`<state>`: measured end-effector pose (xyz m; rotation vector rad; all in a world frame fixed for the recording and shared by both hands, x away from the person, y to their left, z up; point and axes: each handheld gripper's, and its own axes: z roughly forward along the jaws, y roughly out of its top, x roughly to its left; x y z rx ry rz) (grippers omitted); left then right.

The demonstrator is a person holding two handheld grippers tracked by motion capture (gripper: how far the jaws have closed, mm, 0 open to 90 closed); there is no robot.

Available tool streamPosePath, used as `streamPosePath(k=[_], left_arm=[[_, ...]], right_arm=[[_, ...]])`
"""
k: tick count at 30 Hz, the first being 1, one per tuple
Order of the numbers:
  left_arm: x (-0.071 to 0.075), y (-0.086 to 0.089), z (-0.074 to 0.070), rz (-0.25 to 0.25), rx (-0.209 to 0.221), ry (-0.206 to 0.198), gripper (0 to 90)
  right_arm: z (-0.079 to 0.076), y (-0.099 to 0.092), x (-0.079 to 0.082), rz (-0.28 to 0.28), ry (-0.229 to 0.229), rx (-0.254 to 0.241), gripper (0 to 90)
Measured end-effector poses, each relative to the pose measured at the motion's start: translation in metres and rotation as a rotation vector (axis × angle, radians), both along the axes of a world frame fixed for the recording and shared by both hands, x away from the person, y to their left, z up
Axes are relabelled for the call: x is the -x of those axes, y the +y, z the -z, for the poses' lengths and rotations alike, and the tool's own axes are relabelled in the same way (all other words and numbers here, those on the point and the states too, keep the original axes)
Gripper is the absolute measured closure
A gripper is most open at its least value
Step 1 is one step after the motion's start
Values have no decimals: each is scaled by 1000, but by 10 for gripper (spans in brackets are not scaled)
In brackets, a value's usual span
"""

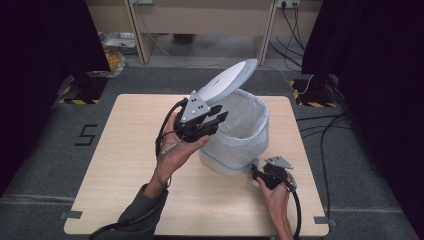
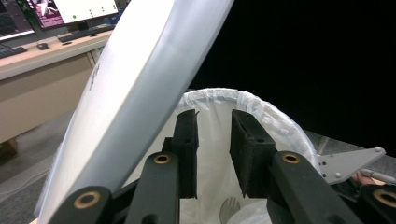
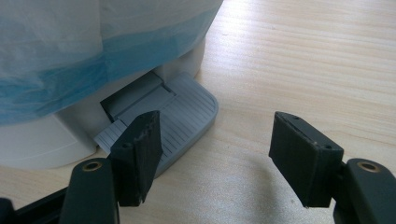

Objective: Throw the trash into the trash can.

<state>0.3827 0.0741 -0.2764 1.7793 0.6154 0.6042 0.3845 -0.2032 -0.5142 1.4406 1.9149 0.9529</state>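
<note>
A white pedal bin point(image 1: 241, 137) lined with a white bag point(image 2: 280, 121) stands on the wooden table point(image 1: 125, 150), right of centre. Its grey lid point(image 1: 227, 82) is tilted up and open. My left gripper point(image 1: 218, 118) hovers at the bin's near-left rim, just under the lid point(image 2: 135, 79). It point(image 2: 215, 114) points into the bin, open, with nothing between its pads. A white plastic fork point(image 2: 229, 207) lies at the bottom of the bag. My right gripper point(image 1: 256, 171) is low at the bin's foot. It point(image 3: 215, 116) stands open, one jaw resting on the grey pedal point(image 3: 187, 112).
The bin sits near the table's right half; bare wood lies to its left and front. Black curtains flank the table. Cables point(image 1: 325, 125) run over the floor at the right. A desk with monitors point(image 2: 70, 9) stands beyond the lid.
</note>
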Motion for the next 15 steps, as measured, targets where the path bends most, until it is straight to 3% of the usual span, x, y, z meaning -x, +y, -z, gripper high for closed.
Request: streamPosePath(k=[15], left_arm=[[6,12,-5,59,20,35,626]], right_arm=[[0,-1,0,-2,0,-4,339]])
